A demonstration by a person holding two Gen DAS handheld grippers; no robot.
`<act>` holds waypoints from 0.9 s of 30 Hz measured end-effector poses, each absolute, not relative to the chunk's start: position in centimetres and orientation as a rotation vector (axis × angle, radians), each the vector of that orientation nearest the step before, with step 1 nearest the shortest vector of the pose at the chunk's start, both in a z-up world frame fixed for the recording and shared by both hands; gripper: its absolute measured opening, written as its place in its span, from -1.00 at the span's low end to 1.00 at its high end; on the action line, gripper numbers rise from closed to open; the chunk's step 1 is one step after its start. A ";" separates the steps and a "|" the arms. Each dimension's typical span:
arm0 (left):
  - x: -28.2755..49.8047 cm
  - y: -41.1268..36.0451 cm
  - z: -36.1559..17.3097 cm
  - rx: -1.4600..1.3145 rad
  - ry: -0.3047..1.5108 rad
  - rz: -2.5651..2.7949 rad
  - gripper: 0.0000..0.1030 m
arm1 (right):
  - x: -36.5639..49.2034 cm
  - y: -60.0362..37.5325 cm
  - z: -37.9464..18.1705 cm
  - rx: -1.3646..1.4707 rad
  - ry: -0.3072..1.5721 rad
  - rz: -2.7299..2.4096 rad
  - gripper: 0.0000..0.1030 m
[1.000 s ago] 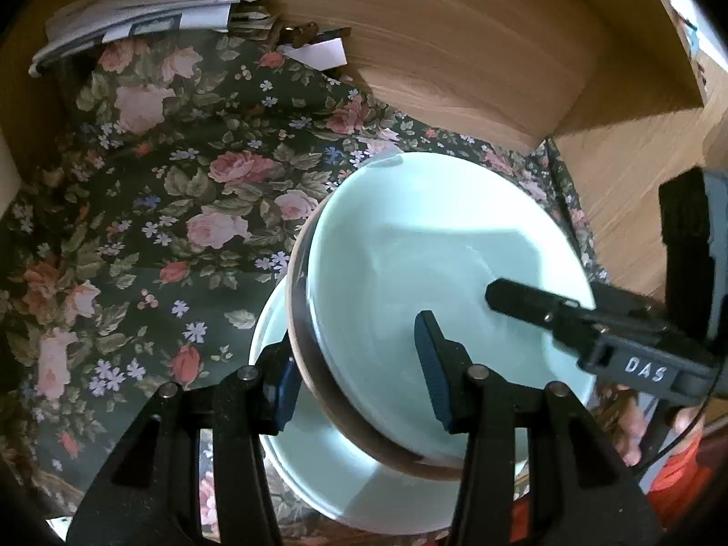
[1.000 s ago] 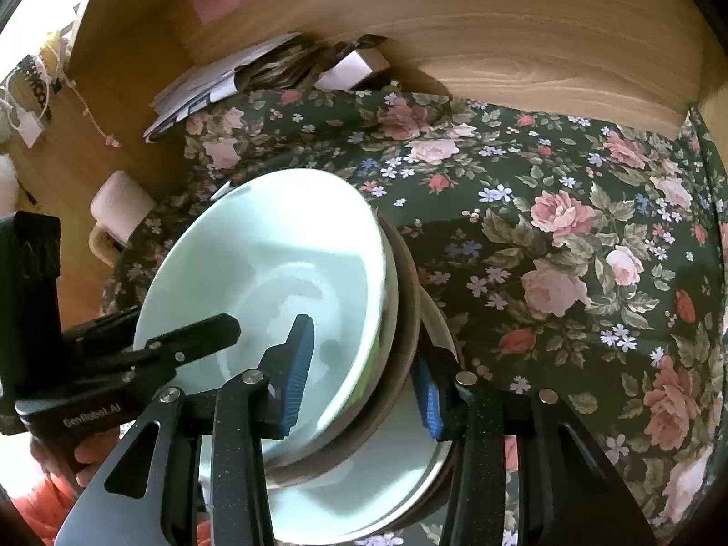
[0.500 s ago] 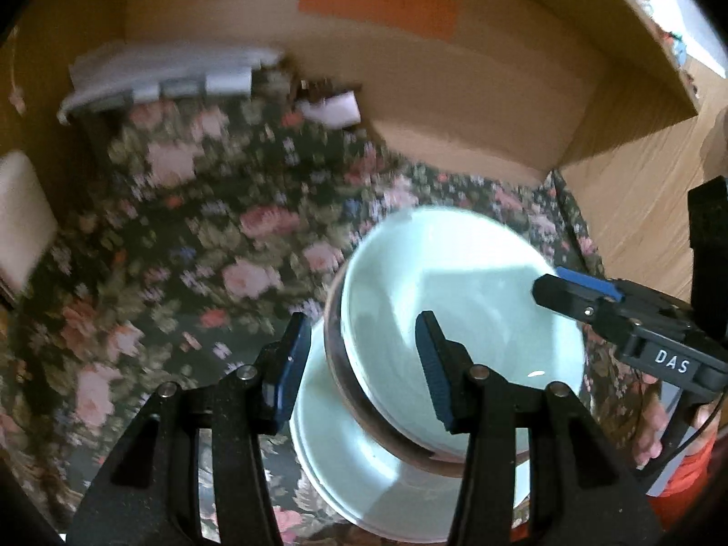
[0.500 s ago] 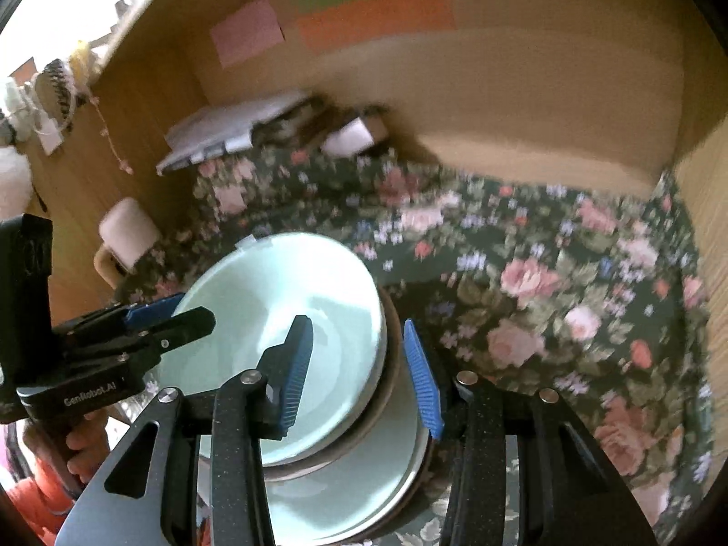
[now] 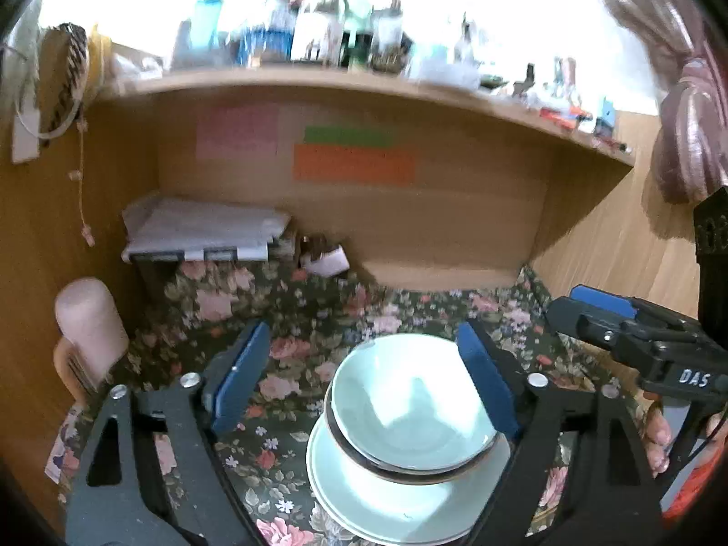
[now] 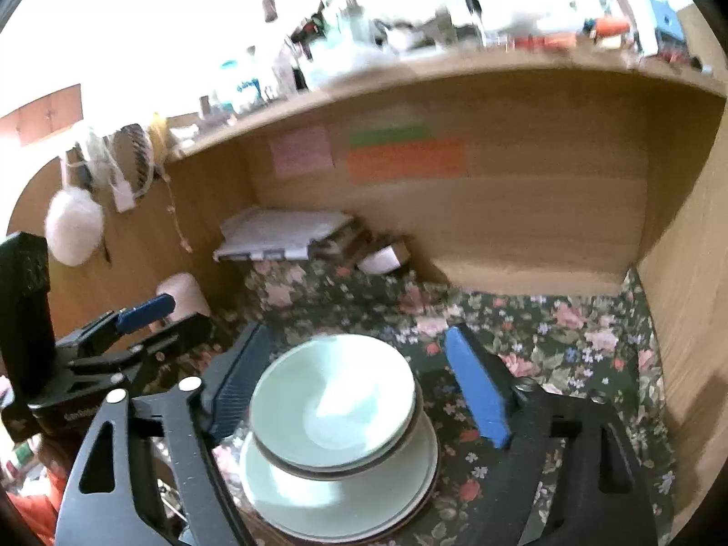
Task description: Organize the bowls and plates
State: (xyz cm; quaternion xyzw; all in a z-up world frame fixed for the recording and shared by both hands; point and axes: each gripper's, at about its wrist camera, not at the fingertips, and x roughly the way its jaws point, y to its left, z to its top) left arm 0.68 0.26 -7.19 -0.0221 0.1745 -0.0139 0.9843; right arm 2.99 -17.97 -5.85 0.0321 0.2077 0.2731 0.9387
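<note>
A pale green bowl (image 5: 412,402) with a brown rim sits stacked on pale green plates (image 5: 400,505) on the floral cloth (image 5: 314,318). The stack also shows in the right wrist view, bowl (image 6: 332,400) on plates (image 6: 336,496). My left gripper (image 5: 364,377) is open and empty, raised above and behind the stack. My right gripper (image 6: 359,382) is open and empty, also raised over the stack. Each gripper shows in the other's view, the right one at the right edge (image 5: 605,314), the left one at the left edge (image 6: 150,314).
A wooden desk alcove with a back wall (image 5: 455,209) and side walls (image 6: 682,273) surrounds the cloth. A pile of papers (image 5: 204,232) and a small white box (image 5: 327,264) lie at the back. A pale pink cup (image 5: 88,323) stands at the left. A cluttered shelf (image 5: 346,63) runs above.
Both grippers have let go of the bowl, opened wide and pulled back and up. The bowl now rests on the plates.
</note>
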 end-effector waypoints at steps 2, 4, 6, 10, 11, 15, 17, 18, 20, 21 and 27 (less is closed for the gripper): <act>0.0 0.0 -6.9 -0.037 0.324 -0.023 0.81 | 2.1 -18.0 -5.4 0.057 0.393 0.552 0.71; -0.9 -0.1 -6.6 -0.037 0.299 -0.023 0.84 | 1.4 -18.0 -5.1 0.045 0.374 0.557 0.71; -1.6 -0.4 -6.4 -0.035 0.275 -0.018 0.87 | 0.6 -18.0 -4.9 0.038 0.354 0.561 0.71; -3.1 -0.5 -6.0 -0.036 0.227 -0.014 0.97 | -0.5 -18.3 -4.7 0.029 0.320 0.552 0.92; -3.3 -0.6 -5.9 -0.034 0.220 -0.016 0.98 | -0.7 -18.3 -4.7 0.027 0.309 0.540 0.99; -4.0 -1.0 -5.9 -0.014 0.201 -0.009 0.99 | -1.1 -18.6 -4.7 0.031 0.296 0.526 1.00; -4.1 -1.1 -6.0 -0.007 0.199 -0.009 0.99 | -1.1 -18.5 -4.8 0.035 0.299 0.526 1.00; -4.1 -1.1 -6.1 -0.006 0.200 -0.012 0.99 | -1.1 -18.5 -4.8 0.034 0.299 0.525 1.00; -4.2 -1.1 -6.1 -0.007 0.198 -0.015 0.99 | -1.1 -18.4 -4.9 0.031 0.296 0.522 1.00; -4.2 -1.1 -6.2 -0.007 0.196 -0.016 0.99 | -1.2 -18.3 -4.9 0.029 0.295 0.518 1.00; -4.2 -1.0 -6.1 -0.009 0.185 -0.019 0.99 | -1.0 -18.6 -4.9 0.035 0.291 0.519 1.00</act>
